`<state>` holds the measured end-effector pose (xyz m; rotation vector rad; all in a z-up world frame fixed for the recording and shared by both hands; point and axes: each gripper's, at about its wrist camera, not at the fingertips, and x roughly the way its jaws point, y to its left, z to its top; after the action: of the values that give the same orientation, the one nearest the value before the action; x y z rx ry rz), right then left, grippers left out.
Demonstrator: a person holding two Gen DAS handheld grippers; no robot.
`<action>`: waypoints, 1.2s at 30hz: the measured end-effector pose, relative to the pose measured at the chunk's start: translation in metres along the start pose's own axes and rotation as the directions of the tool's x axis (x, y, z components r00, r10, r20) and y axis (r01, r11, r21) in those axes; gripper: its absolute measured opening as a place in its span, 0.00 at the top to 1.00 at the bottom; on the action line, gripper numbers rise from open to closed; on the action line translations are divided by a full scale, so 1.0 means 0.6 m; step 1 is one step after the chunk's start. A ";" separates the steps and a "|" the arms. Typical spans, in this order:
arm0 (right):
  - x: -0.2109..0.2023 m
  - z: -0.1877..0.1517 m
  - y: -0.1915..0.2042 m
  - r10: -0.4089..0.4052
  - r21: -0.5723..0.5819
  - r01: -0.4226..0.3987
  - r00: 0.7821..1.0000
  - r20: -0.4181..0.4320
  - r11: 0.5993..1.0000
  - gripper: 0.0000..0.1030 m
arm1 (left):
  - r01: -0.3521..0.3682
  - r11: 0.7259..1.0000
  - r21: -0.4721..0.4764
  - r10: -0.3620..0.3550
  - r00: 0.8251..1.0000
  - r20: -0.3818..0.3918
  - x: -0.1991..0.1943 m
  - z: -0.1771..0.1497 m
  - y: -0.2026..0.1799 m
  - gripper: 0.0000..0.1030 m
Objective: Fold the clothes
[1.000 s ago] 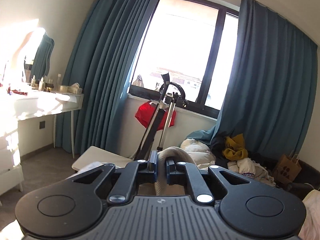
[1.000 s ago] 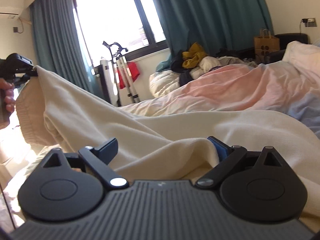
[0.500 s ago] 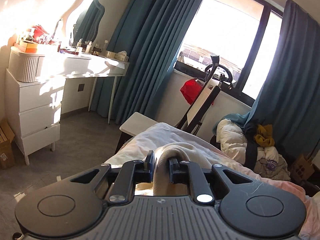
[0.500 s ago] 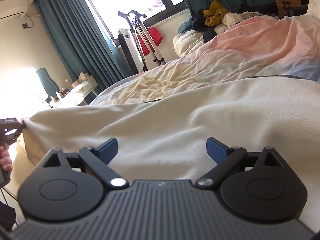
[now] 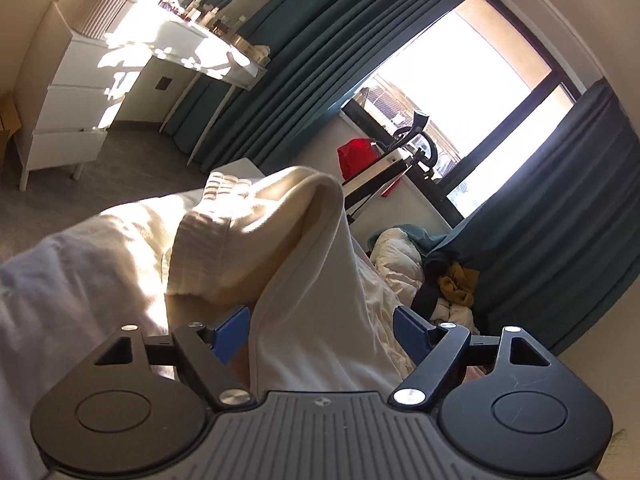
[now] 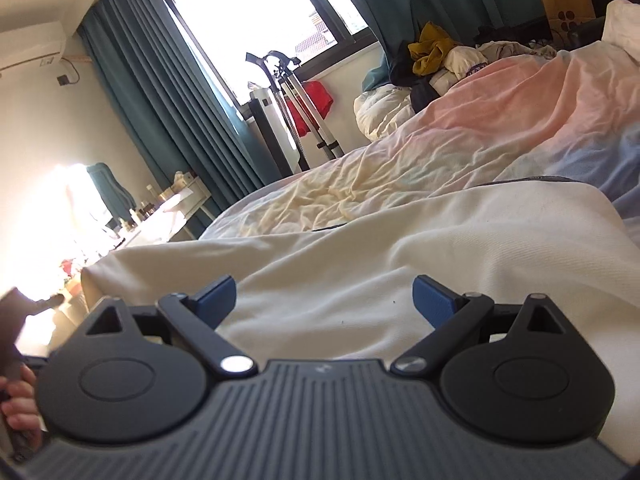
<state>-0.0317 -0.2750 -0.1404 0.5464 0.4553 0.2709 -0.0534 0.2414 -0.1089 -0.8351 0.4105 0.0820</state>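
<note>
- Left tongs (image 5: pixel 322 330): spread wide, gripping nothing; a raised ridge of the cream garment (image 5: pixel 304 248) runs between the blue pads without being pinched.
- Right tongs (image 6: pixel 324 300): equally wide apart, empty, low over the same cloth.
- The garment lies spread on the bed (image 6: pixel 460 148), one end doubled into a hump.
- Judged: between folds; next, pinch an edge cleanly, one layer only.

Each claw — left claw (image 5: pixel 322 330), right claw (image 6: pixel 324 300) — has blue pads (image 6: pixel 434 300) on black linkage arms, silver screws behind them and a grey ribbed body.
</note>
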 end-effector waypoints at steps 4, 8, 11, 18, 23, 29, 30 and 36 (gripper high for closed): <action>-0.038 -0.005 -0.007 0.017 0.125 -0.010 0.999 -0.048 0.992 0.06 | 0.014 1.000 -0.028 -0.017 0.993 -0.114 0.031 -0.035 0.005 0.25; -0.066 -0.028 -0.016 0.025 0.296 0.010 0.993 -0.111 0.955 0.06 | 0.012 0.999 0.035 -0.008 0.993 -0.120 0.032 -0.041 -0.002 0.25; -0.075 -0.047 -0.030 0.045 0.438 0.031 0.986 -0.161 0.898 0.06 | 0.009 0.999 0.033 -0.005 0.990 -0.139 0.032 -0.045 0.008 0.24; -0.033 -0.115 -0.101 0.058 0.741 0.115 0.977 -0.204 0.662 0.04 | 0.021 1.000 -0.004 -0.022 0.983 -0.184 0.057 -0.046 0.018 0.24; 0.003 -0.131 -0.128 -0.001 0.810 0.158 0.982 -0.191 0.565 0.04 | 0.024 0.999 -0.023 -0.028 0.982 -0.188 0.068 -0.047 0.020 0.24; -0.005 -0.093 -0.153 -0.116 0.861 0.146 0.988 -0.101 0.487 0.22 | 0.035 0.999 -0.013 -0.036 0.980 -0.198 0.081 -0.048 0.018 0.24; -0.002 -0.084 -0.157 -0.126 0.863 0.148 0.987 -0.099 0.483 0.23 | 0.037 0.999 -0.010 -0.038 0.979 -0.201 0.083 -0.048 0.018 0.24; 0.012 0.005 -0.163 -0.268 0.737 0.251 0.959 -0.098 0.628 0.75 | 0.050 0.999 0.012 -0.047 0.977 -0.208 0.094 -0.052 0.013 0.24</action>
<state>-0.0114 -0.3541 -0.1949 1.2838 0.6179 -0.2341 -0.0135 0.2190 -0.1545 -0.8390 0.5859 -0.0547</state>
